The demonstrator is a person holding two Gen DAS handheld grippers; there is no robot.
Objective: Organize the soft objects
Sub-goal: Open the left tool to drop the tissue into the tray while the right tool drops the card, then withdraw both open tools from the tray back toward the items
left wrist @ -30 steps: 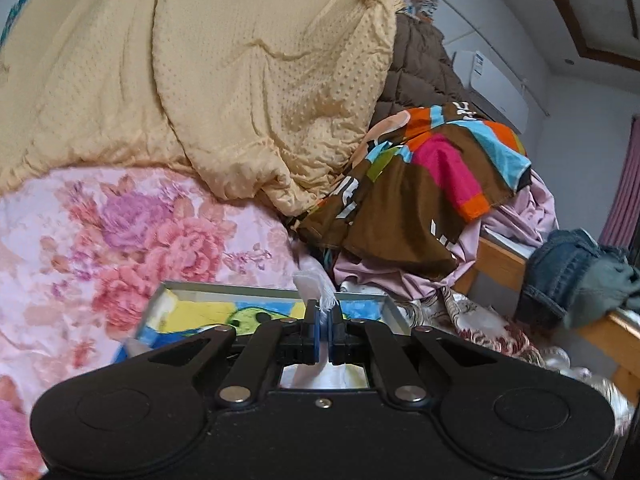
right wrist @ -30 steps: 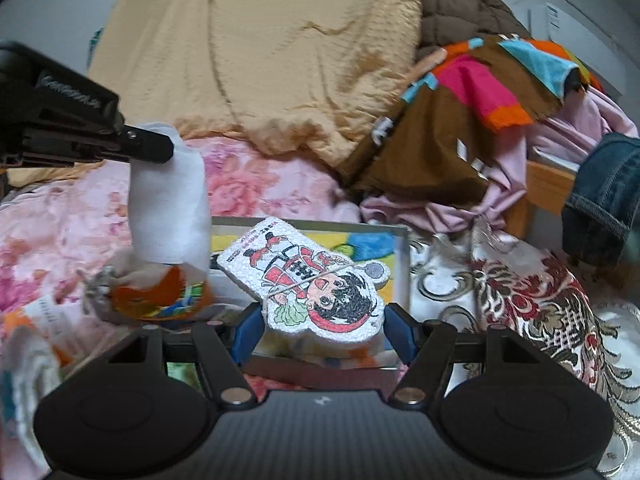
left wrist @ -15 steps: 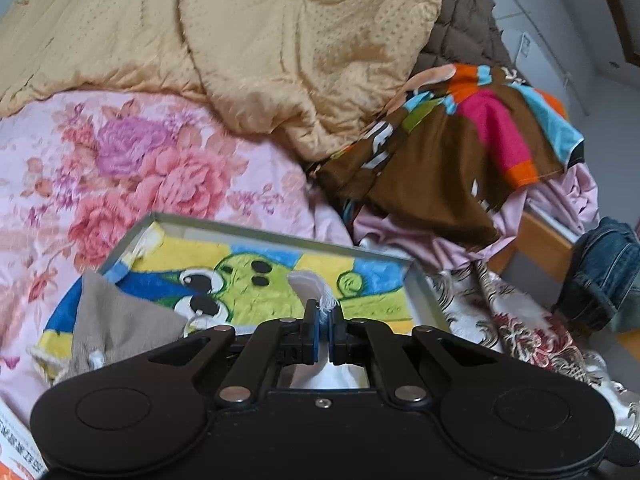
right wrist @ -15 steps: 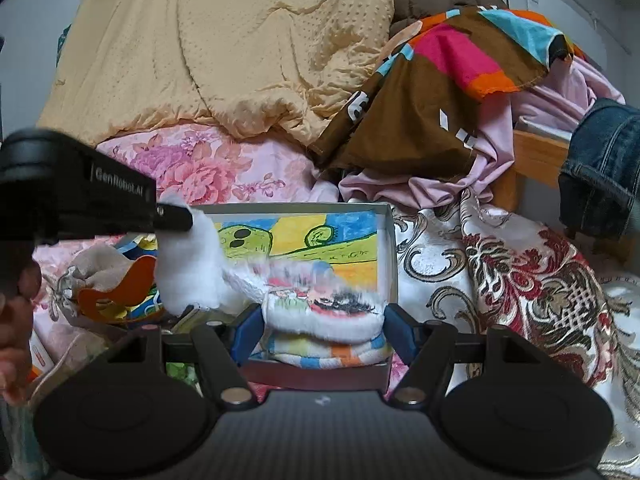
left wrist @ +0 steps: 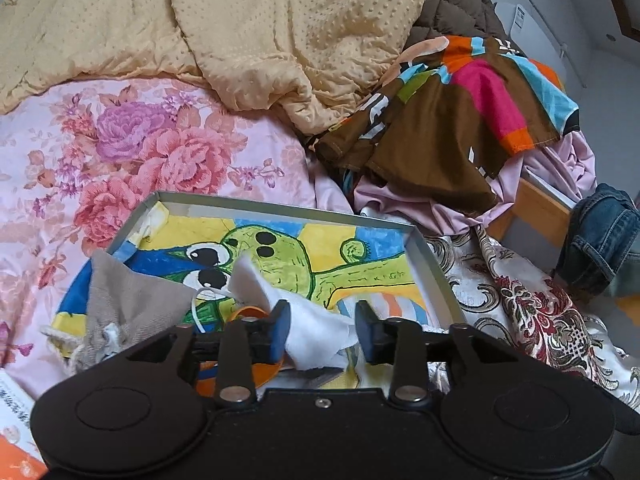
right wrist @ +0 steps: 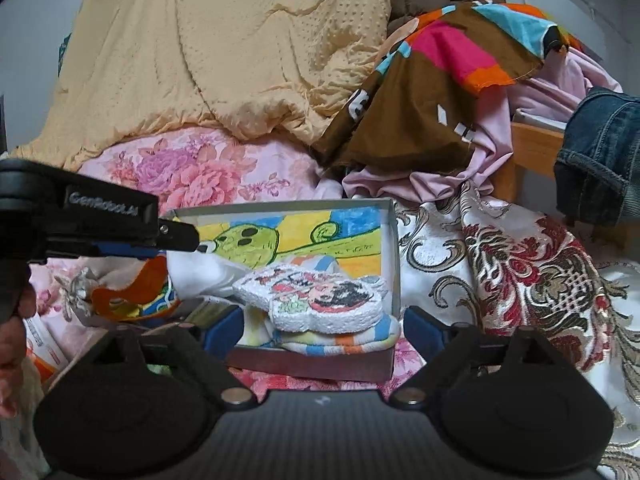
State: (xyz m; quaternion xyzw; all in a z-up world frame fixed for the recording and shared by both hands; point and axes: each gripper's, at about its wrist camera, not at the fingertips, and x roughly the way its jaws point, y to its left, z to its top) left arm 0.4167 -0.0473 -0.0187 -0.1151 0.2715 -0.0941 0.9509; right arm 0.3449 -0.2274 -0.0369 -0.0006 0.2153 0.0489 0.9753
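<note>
The left gripper [left wrist: 320,330] has just been opening; its fingers [left wrist: 279,330] now stand apart, with a crumpled white cloth [left wrist: 308,332] lying loose between them, brushing the left pad and clear of the right one. The cloth rests in a shallow box [left wrist: 434,264] whose floor bears a green cartoon drawing, and it runs ahead of the fingers toward the drawn face. Just left of the left finger lies a grey cloth [left wrist: 132,304], draped over the box's near left corner, and beneath the same finger an orange-edged piece [left wrist: 256,372] shows, too hidden to identify. The right gripper [right wrist: 320,330] has also just been opening; its fingers [right wrist: 222,330] are spread wide and touch nothing. Between them and a little ahead, a white plush pad with a cartoon figure [right wrist: 320,300] lies flat on a striped cloth [right wrist: 344,340] in the near right corner of the box [right wrist: 394,248]. Ahead and to the left of the right gripper's fingers, the left gripper [right wrist: 176,238] reaches over the white cloth [right wrist: 200,272]. The box sits on a bed with a pink floral sheet [left wrist: 140,152]; beyond the fingers are a yellow blanket [left wrist: 240,32] and a heap of colourful clothes [left wrist: 460,112].
</note>
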